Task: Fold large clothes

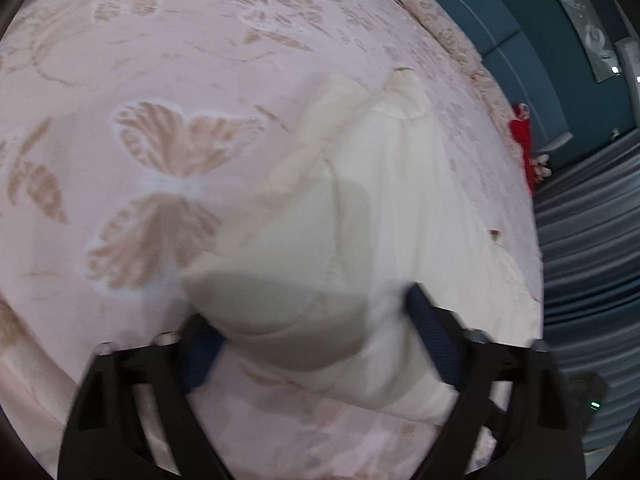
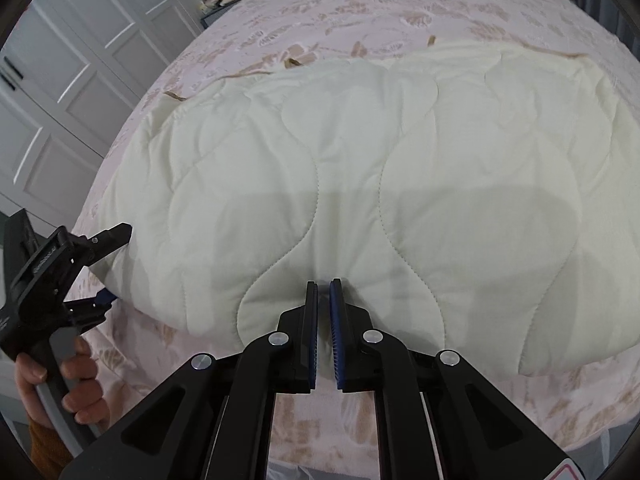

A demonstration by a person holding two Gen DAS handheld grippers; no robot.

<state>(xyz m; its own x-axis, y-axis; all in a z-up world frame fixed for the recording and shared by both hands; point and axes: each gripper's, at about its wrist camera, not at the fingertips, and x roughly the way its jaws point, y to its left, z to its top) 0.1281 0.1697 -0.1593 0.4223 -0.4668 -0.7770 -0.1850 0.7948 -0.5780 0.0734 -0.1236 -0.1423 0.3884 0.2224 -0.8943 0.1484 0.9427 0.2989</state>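
Cream quilted comforter point(image 2: 340, 168) lies on the bed point(image 2: 360, 12), over a pink butterfly-print bedspread, apparently already doubled: near edge thick and rounded, tan ties showing along the far edge.

Left hand-held gripper point(image 1: 316, 344): jaws spread wide around the comforter's near left corner, blue pads flanking the puffed fold. Padding sits between the fingers, but they are not pressed in. From the right wrist view the same gripper point(image 2: 116, 264) straddles that corner edge, one finger above and one below. Likely lined up this way to pinch through all layers at once.

Right hand-held gripper point(image 2: 324, 292): jaws drawn narrow, only a slim gap between the pads, tips at the middle of the near edge. Whether any fabric is caught in that gap, cannot tell.

Judgement: next fold not yet begun. Thick filling may slip from a shallow bite, so the left needs a deep grip.

White wardrobe doors point(image 2: 72, 60) beyond the bed's left side.
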